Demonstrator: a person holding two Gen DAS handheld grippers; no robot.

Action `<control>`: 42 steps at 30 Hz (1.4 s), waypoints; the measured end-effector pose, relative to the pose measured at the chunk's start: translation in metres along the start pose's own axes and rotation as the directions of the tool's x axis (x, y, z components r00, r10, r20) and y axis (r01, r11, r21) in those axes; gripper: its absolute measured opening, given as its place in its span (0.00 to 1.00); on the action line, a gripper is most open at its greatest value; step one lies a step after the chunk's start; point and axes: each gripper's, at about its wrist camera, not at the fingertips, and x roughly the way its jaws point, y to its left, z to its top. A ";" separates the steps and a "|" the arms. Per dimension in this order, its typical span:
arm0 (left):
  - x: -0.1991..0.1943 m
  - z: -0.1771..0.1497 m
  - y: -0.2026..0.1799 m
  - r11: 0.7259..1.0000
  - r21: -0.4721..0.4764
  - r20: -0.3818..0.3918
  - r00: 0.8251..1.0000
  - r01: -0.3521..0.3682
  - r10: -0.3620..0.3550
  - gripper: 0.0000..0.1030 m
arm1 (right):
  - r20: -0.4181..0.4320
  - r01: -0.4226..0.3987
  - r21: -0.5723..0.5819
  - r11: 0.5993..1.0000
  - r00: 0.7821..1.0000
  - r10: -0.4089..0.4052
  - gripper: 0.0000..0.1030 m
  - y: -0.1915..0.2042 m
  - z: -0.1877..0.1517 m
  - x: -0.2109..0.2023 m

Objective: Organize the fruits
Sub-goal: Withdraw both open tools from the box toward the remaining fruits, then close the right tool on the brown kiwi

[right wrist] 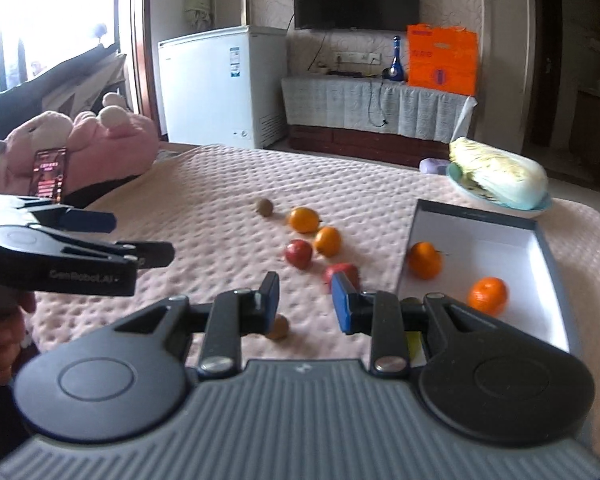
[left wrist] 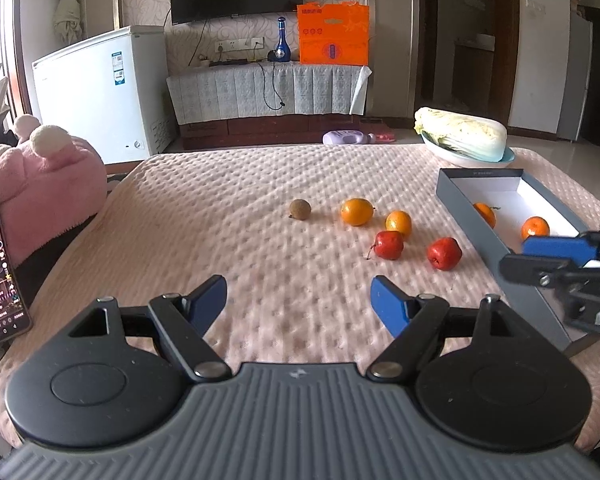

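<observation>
Locate the grey box [left wrist: 464, 212] at the right of the left wrist view, on the pink quilted worktop [left wrist: 220, 240]. Count two oranges [left wrist: 535, 227] already inside, on its white floor. Note the loose fruit at mid-frame, left of the box: one small brown fruit [left wrist: 300, 209], two more oranges, and two small red fruits [left wrist: 444, 253], with the nearer orange just beside the left red one.

Read the left tongs [left wrist: 300, 300] as spread wide with nothing between them, low in the frame and well short of the fruit. Read the right tongs [right wrist: 306, 300] as only narrowly apart and empty. In the right wrist view, observe a red fruit just behind the right-hand blue pad and a second brown fruit [right wrist: 278, 327] low beside the left-hand pad.

Judged step: pick-up of the next loose fruit with the right tongs.

- Open wider before descent, the present gap being judged too narrow for a red fruit.
- Centre the fruit between the pads.
- Close gently to avoid bruising.
- Expect rolling on the soft cover.
- Lift clear of the box wall before release.
</observation>
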 end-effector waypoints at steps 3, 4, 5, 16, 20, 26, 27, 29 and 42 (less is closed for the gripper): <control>-0.002 0.002 0.003 1.000 -0.018 0.002 1.000 0.001 -0.001 0.80 | -0.019 -0.002 0.000 1.000 1.000 0.002 0.31 0.004 0.001 0.008; -0.002 0.003 0.004 1.000 -0.027 0.003 1.000 0.003 -0.003 0.80 | -0.028 0.005 -0.005 1.000 1.000 -0.005 0.31 0.004 0.001 0.010; -0.003 0.003 0.005 0.999 -0.032 0.004 1.000 0.004 -0.004 0.80 | -0.038 0.011 -0.008 1.000 0.999 -0.011 0.31 0.006 0.001 0.014; 0.006 0.004 0.012 1.000 -0.019 -0.018 1.000 -0.024 0.024 0.80 | -0.158 0.046 -0.034 0.998 0.986 -0.051 0.31 0.009 -0.010 0.041; 0.009 0.005 0.024 0.996 -0.059 -0.034 0.997 -0.064 0.062 0.80 | -0.170 0.017 -0.075 0.997 0.985 -0.029 0.31 0.021 -0.013 0.044; 0.014 0.007 0.046 0.985 -0.140 -0.056 0.994 -0.096 0.089 0.80 | -0.197 0.024 -0.089 0.996 0.979 -0.041 0.31 0.026 -0.014 0.056; 0.014 0.006 0.049 0.985 -0.146 -0.061 0.994 -0.097 0.089 0.80 | -0.204 0.027 -0.087 0.996 0.978 -0.044 0.31 0.026 -0.014 0.059; 0.015 0.006 0.051 0.984 -0.148 -0.065 0.994 -0.099 0.090 0.80 | -0.215 0.024 -0.086 0.996 0.976 -0.042 0.31 0.028 -0.015 0.065; 0.025 0.005 0.034 0.993 -0.097 -0.058 0.996 -0.070 0.064 0.80 | -0.238 -0.003 -0.091 0.996 0.971 -0.018 0.27 0.031 -0.015 0.075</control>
